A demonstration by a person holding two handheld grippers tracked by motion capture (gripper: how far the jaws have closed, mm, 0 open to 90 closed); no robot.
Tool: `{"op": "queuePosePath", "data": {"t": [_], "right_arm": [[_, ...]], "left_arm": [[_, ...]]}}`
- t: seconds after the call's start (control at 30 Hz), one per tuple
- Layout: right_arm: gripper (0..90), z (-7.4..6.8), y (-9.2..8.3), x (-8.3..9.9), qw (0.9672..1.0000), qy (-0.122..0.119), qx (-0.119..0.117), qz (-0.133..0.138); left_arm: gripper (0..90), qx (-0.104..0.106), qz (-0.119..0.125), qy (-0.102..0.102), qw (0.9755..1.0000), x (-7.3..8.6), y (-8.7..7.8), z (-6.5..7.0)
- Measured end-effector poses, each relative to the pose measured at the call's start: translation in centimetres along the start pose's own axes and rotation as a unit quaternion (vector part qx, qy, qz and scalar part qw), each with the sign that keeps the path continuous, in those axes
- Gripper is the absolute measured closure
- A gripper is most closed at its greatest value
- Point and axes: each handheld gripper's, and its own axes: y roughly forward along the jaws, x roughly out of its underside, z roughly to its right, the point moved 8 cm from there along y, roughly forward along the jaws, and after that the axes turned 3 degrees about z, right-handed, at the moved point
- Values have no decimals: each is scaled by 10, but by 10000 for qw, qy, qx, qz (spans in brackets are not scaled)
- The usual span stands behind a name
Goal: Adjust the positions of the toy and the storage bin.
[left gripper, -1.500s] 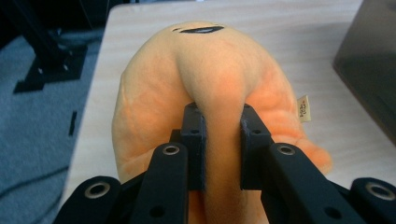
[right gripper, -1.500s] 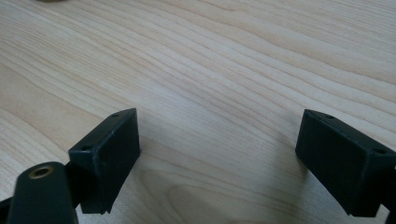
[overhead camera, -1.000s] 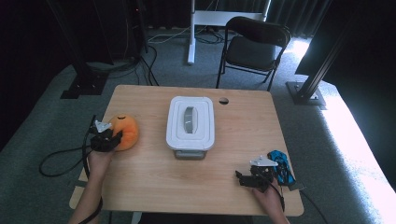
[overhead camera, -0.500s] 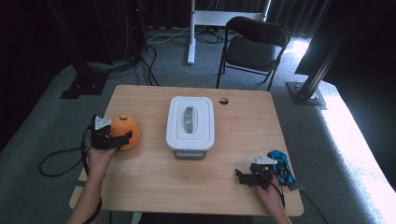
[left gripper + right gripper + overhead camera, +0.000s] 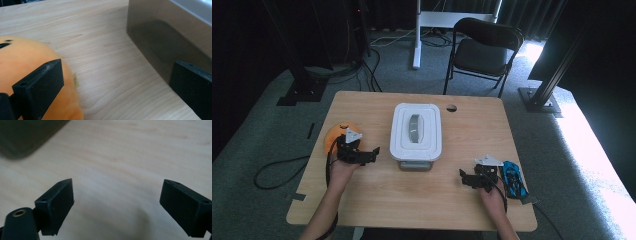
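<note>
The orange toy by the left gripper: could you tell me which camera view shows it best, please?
The left gripper view shows the orange toy best: close, large, just outside that gripper's left jaw. The high view shows a small sliver at the table edge, partly behind the left gripper.

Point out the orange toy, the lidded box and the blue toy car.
orange toy (image 5: 333,138), high view, its top.
lidded box (image 5: 416,131), high view, its lid handle.
blue toy car (image 5: 514,180), high view, its roof.

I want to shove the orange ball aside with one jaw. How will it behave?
The orange ball looks round and smooth, so it would probably roll rather than slide on the bare wooden table. Its faint fuzz hints that it is soft and light, apt to dent under the open left gripper.
</note>
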Motion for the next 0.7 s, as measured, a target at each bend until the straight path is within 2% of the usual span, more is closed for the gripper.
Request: {"op": "queuePosePath", "data": {"t": [0.03,0.1,0.13,0.2,0.4,0.43,0.53,0.6,0.63,0.7], "right_arm": [[112,1,3,-4,10000,34,47,44],[112,1,10,-11,9999,71,110,57],[112,1,14,-15,9998,96,128,100],[112,-1,21,-22,9998,114,162,94],[112,-4,44,-45,9994,88,275,200],[112,-4,48,-47,9993,114,290,192],[112,-5,63,-54,9993,117,335,129],[112,-4,66,-55,9992,91,378,96],[112,-5,76,-59,9993,124,346,-4],[112,-6,83,-61,9993,177,327,-69]], "left_arm": [[3,-67,-16,0,10000,0,4,1],[3,-72,-49,20,10000,0,11,3],[4,-138,-106,122,9998,1,15,4],[3,-242,-229,163,9993,4,22,3],[3,-220,-294,123,9993,4,43,7],[4,-268,-392,165,9987,4,47,7],[3,-340,-404,155,9985,3,55,6],[3,-340,-404,155,9985,3,55,6],[3,-410,-386,-13,9984,-2,59,6],[3,-551,-416,13,9976,-4,62,4]]}}
